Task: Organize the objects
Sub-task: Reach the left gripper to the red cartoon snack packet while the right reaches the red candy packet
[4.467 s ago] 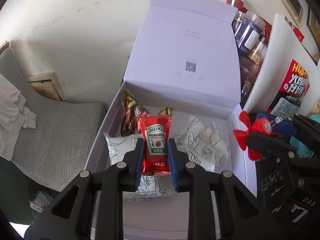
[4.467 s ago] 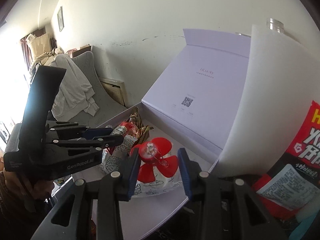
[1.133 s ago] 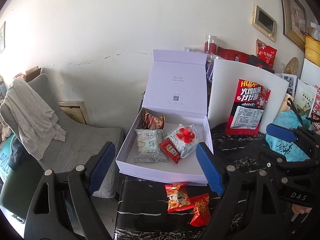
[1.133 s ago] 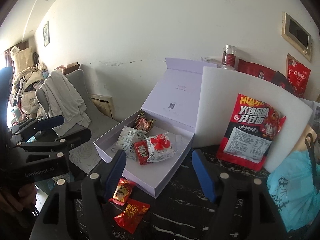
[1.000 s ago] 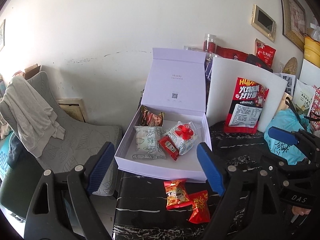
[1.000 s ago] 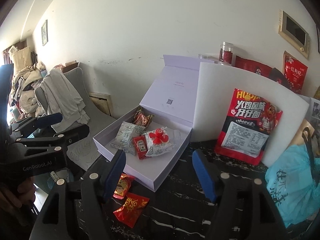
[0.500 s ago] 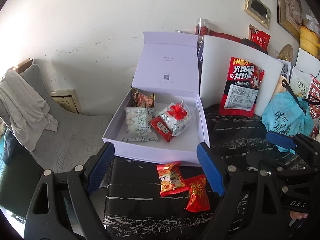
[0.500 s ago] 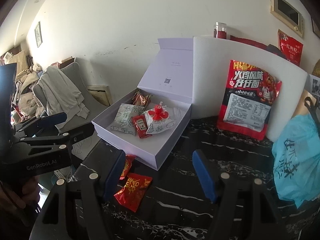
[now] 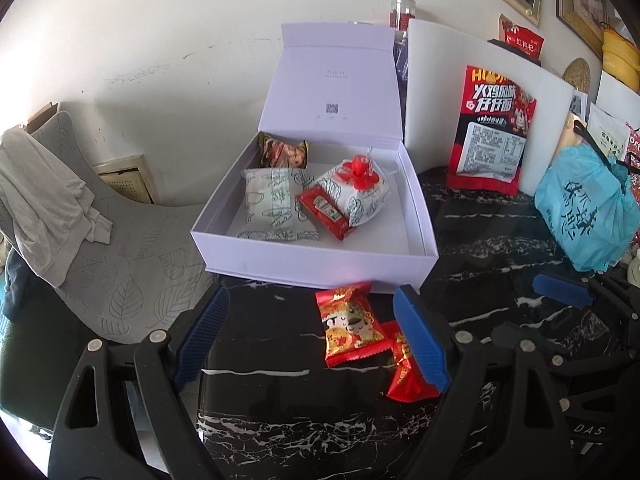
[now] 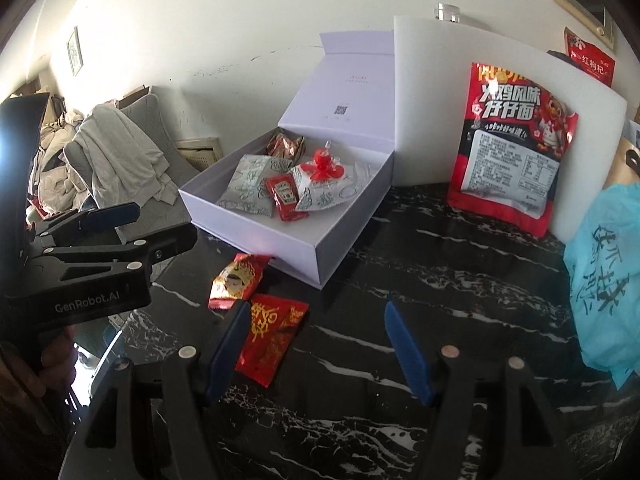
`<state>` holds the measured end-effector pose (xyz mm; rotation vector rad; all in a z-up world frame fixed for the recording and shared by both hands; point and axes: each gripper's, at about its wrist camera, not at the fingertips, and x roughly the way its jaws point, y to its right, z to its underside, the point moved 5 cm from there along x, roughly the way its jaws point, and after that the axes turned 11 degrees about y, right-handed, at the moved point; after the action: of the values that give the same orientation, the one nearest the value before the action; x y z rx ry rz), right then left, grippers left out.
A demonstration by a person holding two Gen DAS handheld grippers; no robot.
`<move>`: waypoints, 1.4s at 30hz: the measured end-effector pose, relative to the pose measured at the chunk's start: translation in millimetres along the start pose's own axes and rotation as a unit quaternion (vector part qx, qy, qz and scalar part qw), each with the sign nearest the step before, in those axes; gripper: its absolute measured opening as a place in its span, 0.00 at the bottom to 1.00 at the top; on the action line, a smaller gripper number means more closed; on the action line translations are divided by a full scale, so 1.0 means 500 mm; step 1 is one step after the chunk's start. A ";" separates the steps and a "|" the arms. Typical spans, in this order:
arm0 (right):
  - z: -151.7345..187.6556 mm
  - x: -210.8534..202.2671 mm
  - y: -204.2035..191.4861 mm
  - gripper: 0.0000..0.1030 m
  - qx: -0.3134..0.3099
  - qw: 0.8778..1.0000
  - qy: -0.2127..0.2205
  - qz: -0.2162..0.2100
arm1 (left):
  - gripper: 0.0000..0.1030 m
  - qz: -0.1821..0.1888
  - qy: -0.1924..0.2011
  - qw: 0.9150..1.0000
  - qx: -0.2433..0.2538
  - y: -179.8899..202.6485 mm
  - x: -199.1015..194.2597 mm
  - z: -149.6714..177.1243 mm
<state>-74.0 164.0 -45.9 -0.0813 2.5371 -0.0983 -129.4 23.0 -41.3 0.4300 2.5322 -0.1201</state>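
My left gripper point(image 9: 308, 332) is wide open and holds nothing. The cartoon snack packet point(image 9: 349, 325) lies on the black table point(image 9: 480, 240) right between its fingers, just in front of the white box point(image 9: 320, 266), its long side pointing toward the box. My right gripper point(image 10: 316, 344) is open and empty too. The red packet point(image 10: 272, 336) lies by its left finger, slanted, nearer this hand.
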 end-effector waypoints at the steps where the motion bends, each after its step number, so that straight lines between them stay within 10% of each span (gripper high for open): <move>1: 0.005 0.003 -0.001 0.68 0.001 1.000 -0.002 -0.003 | 0.81 0.000 -0.002 1.000 0.000 0.001 0.003 0.004; 30: 0.077 0.115 -0.052 0.68 0.032 0.994 -0.064 -0.085 | 0.81 0.021 -0.057 0.998 0.012 -0.002 0.107 0.068; 42: 0.079 0.144 -0.023 0.55 0.021 0.995 -0.078 -0.058 | 0.81 0.024 -0.078 0.996 0.020 0.016 0.153 0.078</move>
<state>-110.7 144.9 -117.8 -0.2113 2.3733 -0.1832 -167.3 44.9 -115.7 0.4782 2.3674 -0.1786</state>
